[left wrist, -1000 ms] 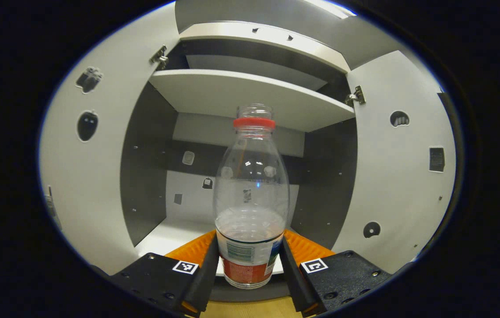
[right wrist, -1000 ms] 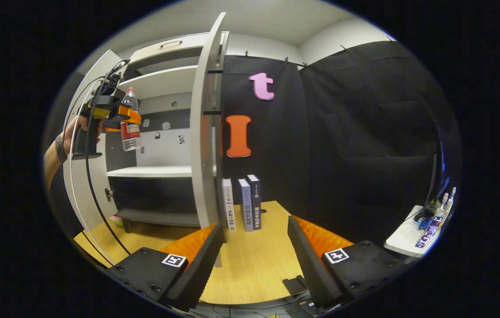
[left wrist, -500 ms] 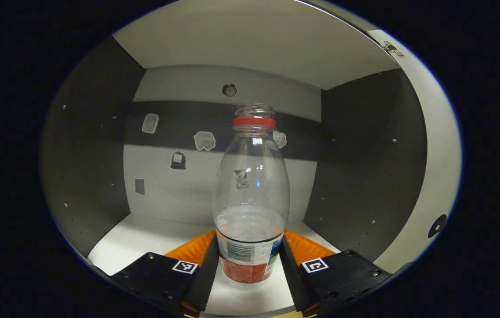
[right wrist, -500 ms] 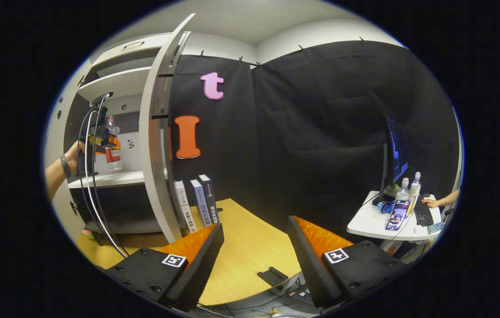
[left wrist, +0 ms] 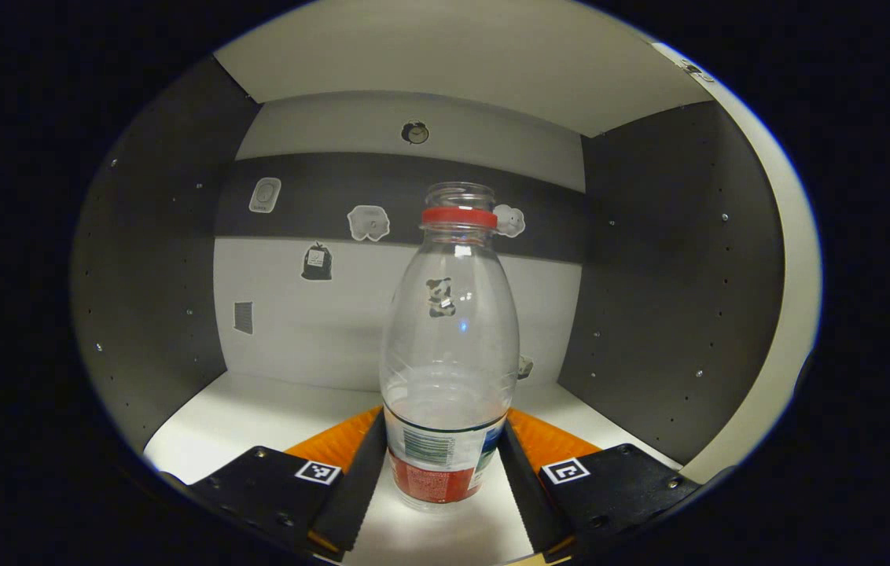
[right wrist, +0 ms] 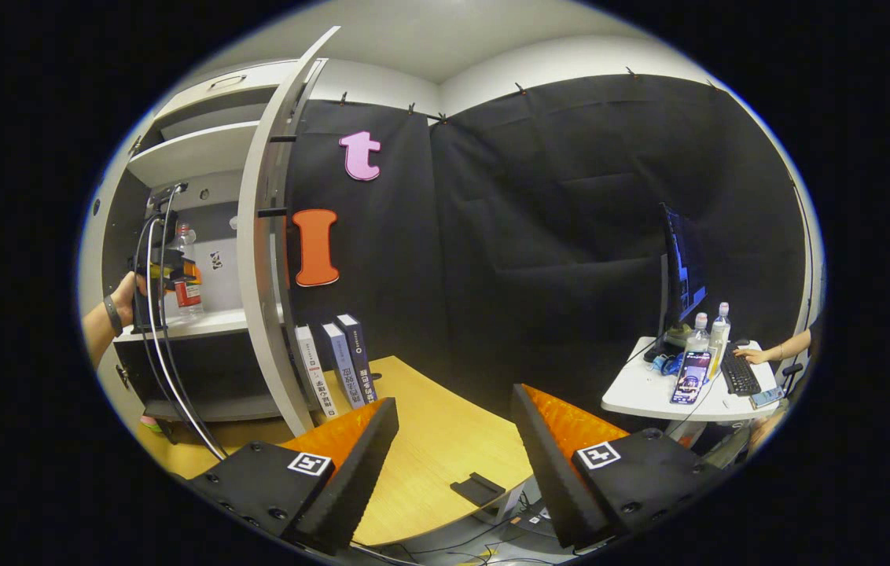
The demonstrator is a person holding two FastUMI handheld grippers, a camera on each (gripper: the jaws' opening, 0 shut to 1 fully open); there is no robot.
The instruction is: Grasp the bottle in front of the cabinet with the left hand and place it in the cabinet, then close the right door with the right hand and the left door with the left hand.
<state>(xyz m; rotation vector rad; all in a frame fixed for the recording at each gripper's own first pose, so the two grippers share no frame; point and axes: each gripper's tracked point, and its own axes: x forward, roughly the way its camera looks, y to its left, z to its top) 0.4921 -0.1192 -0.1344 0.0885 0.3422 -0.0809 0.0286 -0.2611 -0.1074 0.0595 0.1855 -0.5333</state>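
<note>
A clear plastic bottle (left wrist: 449,346) with a red neck ring and a red label stands upright inside the cabinet, its base on the white shelf (left wrist: 256,413). My left gripper (left wrist: 445,417) is shut on the bottle's lower part, one finger against each side of the label. In the right gripper view, the left gripper (right wrist: 166,271) with the bottle (right wrist: 187,277) sits inside the cabinet, held by a hand. The right door (right wrist: 264,259) stands open, edge-on. My right gripper (right wrist: 454,397) is open over the wooden table (right wrist: 429,440), holding nothing.
Dark side walls (left wrist: 673,283) and a stickered back wall (left wrist: 335,314) enclose the shelf space. Three books (right wrist: 335,362) stand beside the open door. A small black object (right wrist: 476,489) lies near the table edge. A side table (right wrist: 673,405) carries a monitor, bottles and keyboard.
My left gripper carried the bottle from in front of the cabinet into the shelf space and lowered it onto the shelf. The right gripper view swung rightwards, away from the cabinet.
</note>
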